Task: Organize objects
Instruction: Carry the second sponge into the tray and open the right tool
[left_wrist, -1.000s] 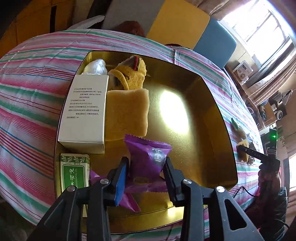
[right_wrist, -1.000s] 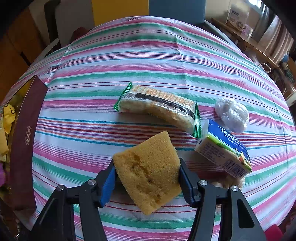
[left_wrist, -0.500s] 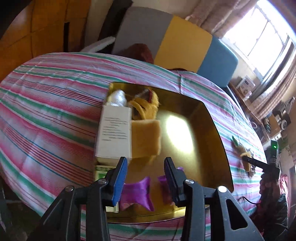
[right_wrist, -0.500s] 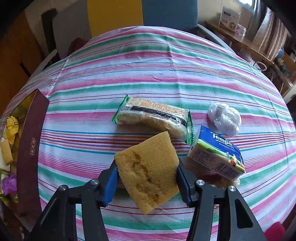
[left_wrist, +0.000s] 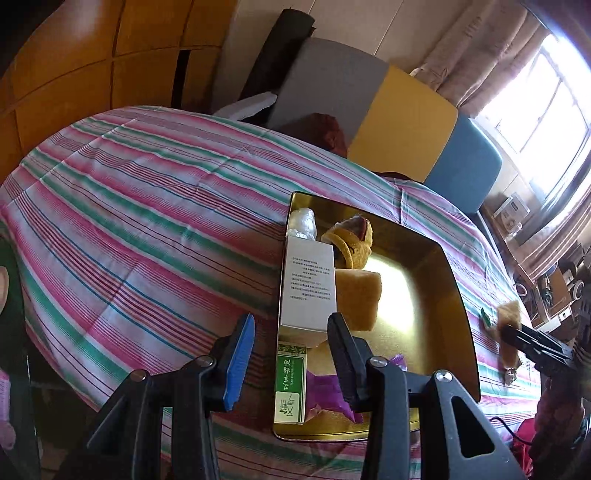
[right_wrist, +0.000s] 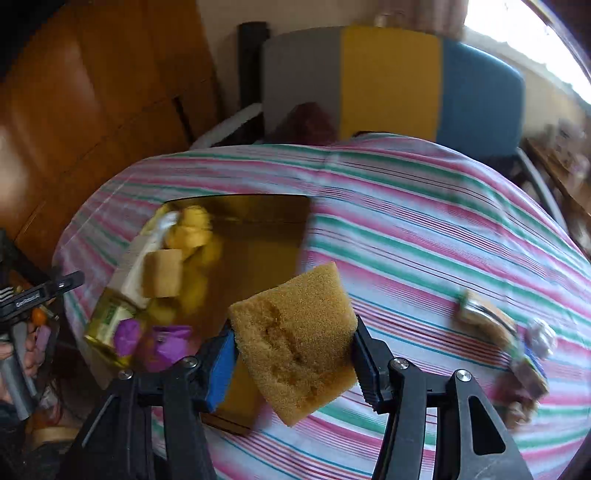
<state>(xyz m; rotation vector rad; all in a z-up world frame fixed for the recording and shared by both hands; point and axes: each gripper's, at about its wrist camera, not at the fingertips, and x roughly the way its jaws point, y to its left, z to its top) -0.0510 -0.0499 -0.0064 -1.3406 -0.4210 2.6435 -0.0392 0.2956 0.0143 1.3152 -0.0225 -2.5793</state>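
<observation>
Striped cloth in pink, green and white covers the bench (left_wrist: 155, 206), with a grey, yellow and blue chair (right_wrist: 391, 77) at its far side and a bright window beyond.

On the bench sits a gold tray (left_wrist: 436, 295), partly filled. Along its left wall lie a white box (left_wrist: 308, 284), a green tea packet (left_wrist: 290, 384) near it, and a clear wrapped lump (left_wrist: 301, 221) at the far corner. Beside the box are a sponge (left_wrist: 356, 299) and a yellow plush toy (left_wrist: 351, 240); purple sachets (right_wrist: 162, 339) sit at the near edge. The right half of the tray is bare.

The left tongs (left_wrist: 290, 356) hover over the tray's near left edge, parted a little and holding nothing. The right tongs (right_wrist: 291, 354) clamp a second sponge (right_wrist: 295, 339), carried in the air just right of the tray; that view is motion-blurred.

Judging by this, the job is well past halfway. Left on the cloth, well to the right, are a cracker pack (right_wrist: 484, 321), a tissue pack (right_wrist: 532, 369) and a white wrapped ball (right_wrist: 541, 336). The held sponge looks bound for the tray's bare area next.
</observation>
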